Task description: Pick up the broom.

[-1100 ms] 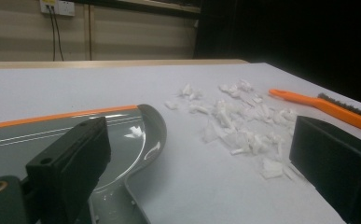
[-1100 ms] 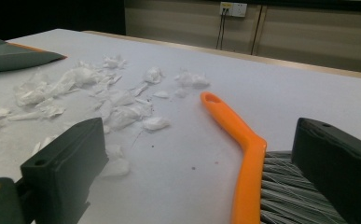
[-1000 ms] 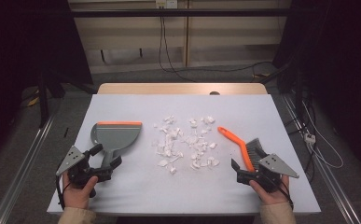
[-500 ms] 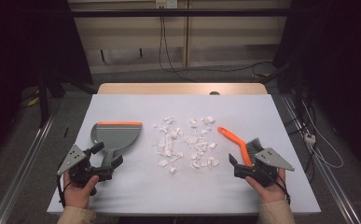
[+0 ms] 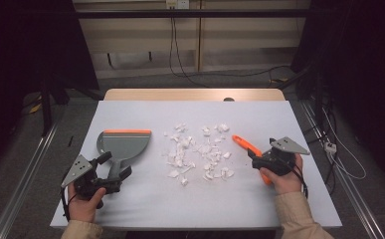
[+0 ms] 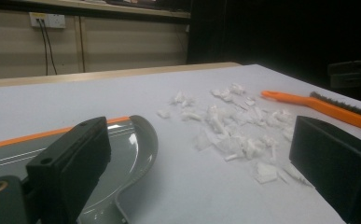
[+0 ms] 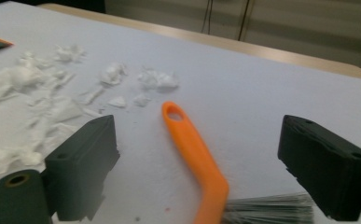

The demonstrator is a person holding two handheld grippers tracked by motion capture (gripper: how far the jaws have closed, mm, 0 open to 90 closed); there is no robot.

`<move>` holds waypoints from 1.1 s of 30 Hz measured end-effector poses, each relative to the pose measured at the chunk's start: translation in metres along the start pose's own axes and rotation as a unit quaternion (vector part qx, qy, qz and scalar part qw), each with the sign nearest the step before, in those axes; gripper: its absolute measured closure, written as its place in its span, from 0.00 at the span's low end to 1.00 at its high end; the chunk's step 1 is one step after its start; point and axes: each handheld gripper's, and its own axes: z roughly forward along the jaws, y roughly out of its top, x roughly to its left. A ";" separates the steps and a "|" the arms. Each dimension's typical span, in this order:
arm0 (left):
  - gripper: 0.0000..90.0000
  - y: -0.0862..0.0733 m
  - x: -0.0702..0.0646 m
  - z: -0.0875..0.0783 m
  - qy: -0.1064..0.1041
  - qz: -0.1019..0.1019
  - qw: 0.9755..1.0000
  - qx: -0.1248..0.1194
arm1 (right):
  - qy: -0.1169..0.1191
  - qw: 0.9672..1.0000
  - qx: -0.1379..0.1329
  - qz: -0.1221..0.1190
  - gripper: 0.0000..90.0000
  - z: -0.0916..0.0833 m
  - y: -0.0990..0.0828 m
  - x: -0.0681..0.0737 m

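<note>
Lying on the right side of the table: orange-handled brush, handle end pointing up-left toward the pile, bristle end hidden under the right tongs in the high view. Right gripper view is showing what the high view is hiding: the orange handle is running up between the two black jaws, dark bristles at the bottom edge, hanging hole at the far tip. Jaws are standing wide apart, released, straddling the handle with a gap on both sides; not touching it as far as I can tell.

Left tongs are sitting at the near left, also spread wide and gripping nothing. High view is putting them right at the handle of the grey dustpan; its orange-lipped front edge is facing away from the person. Left gripper view is showing the pan's glossy inside and curved rim just behind the left jaw, plus the orange strip.

White paper scraps are scattered mid-table between dustpan and brush, touching neither. Left gripper view is showing them as curled shreds lying flat, with the brush beyond them, bristles up.

High view alone is giving the surroundings: both hands and beige sleeves at the bottom edge, wooden strip at the table's far edge, cables on the floor behind.
</note>
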 end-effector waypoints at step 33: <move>0.06 -0.001 -0.002 0.005 -0.005 0.015 1.000 0.010 | 0.028 0.984 0.172 -0.041 0.68 0.057 0.004 -0.018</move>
